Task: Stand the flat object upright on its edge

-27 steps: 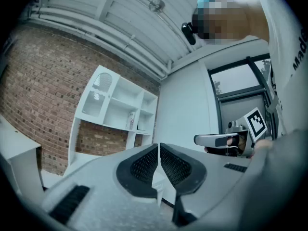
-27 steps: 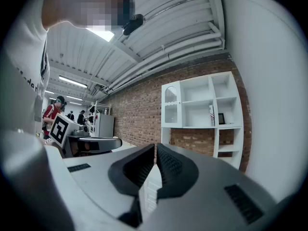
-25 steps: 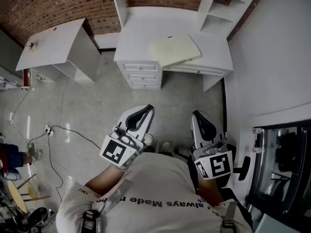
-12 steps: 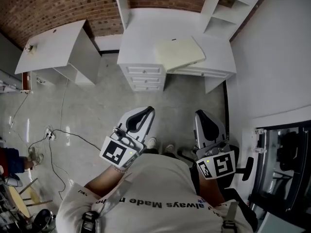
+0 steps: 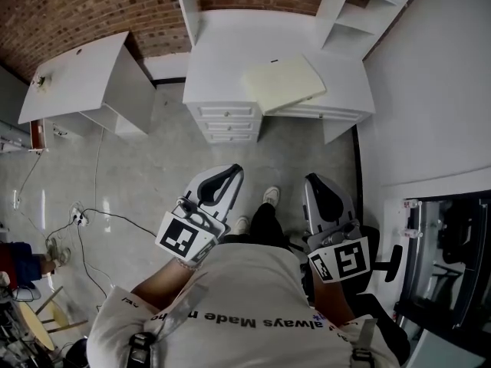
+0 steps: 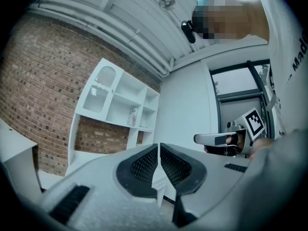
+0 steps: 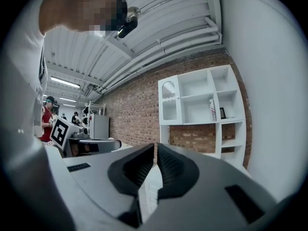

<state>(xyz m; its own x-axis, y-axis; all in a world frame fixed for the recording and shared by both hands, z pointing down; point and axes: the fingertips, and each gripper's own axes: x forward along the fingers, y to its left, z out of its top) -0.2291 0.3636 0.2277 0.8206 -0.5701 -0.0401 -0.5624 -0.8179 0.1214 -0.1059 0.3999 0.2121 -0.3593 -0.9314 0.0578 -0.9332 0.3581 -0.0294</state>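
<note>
The flat object is a cream rectangular board (image 5: 284, 81) lying flat on the white desk (image 5: 222, 52), with one corner reaching past the front edge. Both grippers are held close to my body, well short of the desk and above the floor. In the head view my left gripper (image 5: 228, 174) and my right gripper (image 5: 314, 181) point toward the desk. The left gripper's jaws (image 6: 159, 151) are shut with nothing between them. My right gripper (image 7: 155, 153) is also shut and empty. The board does not show in either gripper view.
The desk has a drawer stack (image 5: 226, 121) at its front left and a white shelf unit (image 5: 345, 14) behind it. Another white table (image 5: 77, 75) stands at the left. Cables (image 5: 92, 205) trail over the grey floor. A white wall and a dark-framed window (image 5: 445, 259) are on the right.
My leg and shoe have stepped forward into view between the grippers. Both grippers stay shut and have barely moved.
</note>
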